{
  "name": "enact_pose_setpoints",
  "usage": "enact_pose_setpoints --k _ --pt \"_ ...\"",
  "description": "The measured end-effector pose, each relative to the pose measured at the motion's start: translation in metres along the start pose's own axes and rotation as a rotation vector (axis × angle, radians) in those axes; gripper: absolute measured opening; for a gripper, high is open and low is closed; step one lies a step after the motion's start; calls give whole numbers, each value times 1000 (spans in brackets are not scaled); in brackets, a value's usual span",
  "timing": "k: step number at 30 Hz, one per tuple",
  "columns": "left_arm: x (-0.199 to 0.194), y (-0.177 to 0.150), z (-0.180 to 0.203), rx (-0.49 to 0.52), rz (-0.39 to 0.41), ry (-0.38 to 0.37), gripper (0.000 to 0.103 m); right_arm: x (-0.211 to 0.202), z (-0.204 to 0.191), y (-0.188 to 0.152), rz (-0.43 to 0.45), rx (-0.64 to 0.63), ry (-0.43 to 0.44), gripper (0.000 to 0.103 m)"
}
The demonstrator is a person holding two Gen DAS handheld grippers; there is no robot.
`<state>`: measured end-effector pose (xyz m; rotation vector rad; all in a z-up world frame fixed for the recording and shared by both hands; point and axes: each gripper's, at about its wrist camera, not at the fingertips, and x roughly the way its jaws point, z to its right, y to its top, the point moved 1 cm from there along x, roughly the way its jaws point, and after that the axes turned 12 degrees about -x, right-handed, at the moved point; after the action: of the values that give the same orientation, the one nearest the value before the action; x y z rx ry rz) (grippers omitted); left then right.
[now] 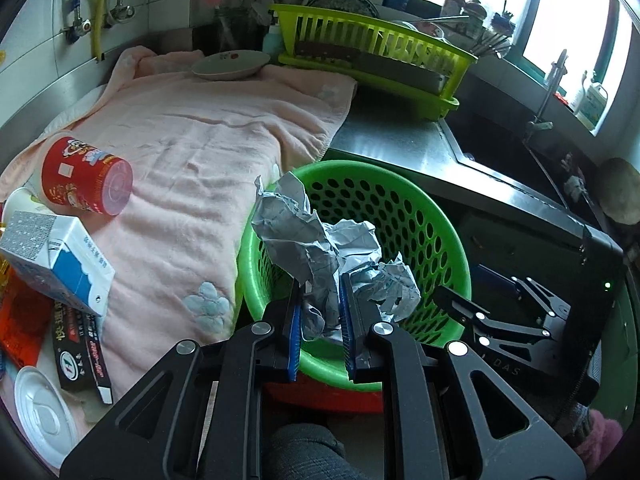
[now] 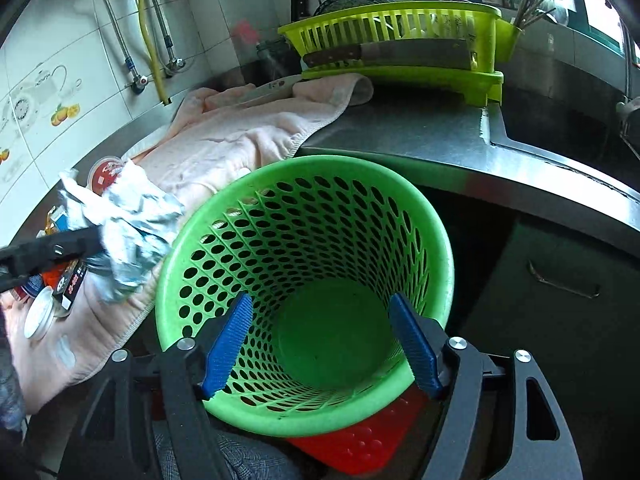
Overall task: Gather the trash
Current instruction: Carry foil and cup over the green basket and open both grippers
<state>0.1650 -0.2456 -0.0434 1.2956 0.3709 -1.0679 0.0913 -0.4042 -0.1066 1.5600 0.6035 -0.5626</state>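
The left claw (image 1: 322, 316) was clamped on a crumpled wad of grey-white paper (image 1: 320, 244), its blue pads (image 1: 295, 332) pinching the lower folds. It held the wad at the near left part of the rim of the green perforated basket (image 1: 400, 216), with most of the paper rising toward 12 o'clock. The right claw (image 2: 328, 344) stood spread wide and held nothing, its blue pads (image 2: 228, 344) over the basket's (image 2: 304, 320) mouth at 8 and 4 o'clock.

The left wrist view alone showed the rubbish waiting on the pink towel (image 1: 200, 140) over the desk: a red cup (image 1: 86, 178) on its side at 9 o'clock, a white and blue carton (image 1: 56, 256) below it, a black box (image 1: 82, 352) and a white lid (image 1: 40, 408) toward 7 o'clock. Only the right wrist view looked down to the basket's bare green floor and showed a knife (image 2: 384, 56) lying across the lime dish rack (image 2: 400, 20) at 12 o'clock.
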Motion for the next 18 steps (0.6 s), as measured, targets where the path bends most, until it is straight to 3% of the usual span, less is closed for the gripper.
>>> enact_pose_setpoints --k 6,10,18 --pt "18 -3 2 0 -27 -8 20 -8 2 -2 22 0 -5 82" --pt "22 -7 1 -9 -36 -3 31 -13 1 -3 35 4 -11 84" --pt "-7 -11 -13 -35 6 35 38 -22 -17 2 61 -20 5 88"
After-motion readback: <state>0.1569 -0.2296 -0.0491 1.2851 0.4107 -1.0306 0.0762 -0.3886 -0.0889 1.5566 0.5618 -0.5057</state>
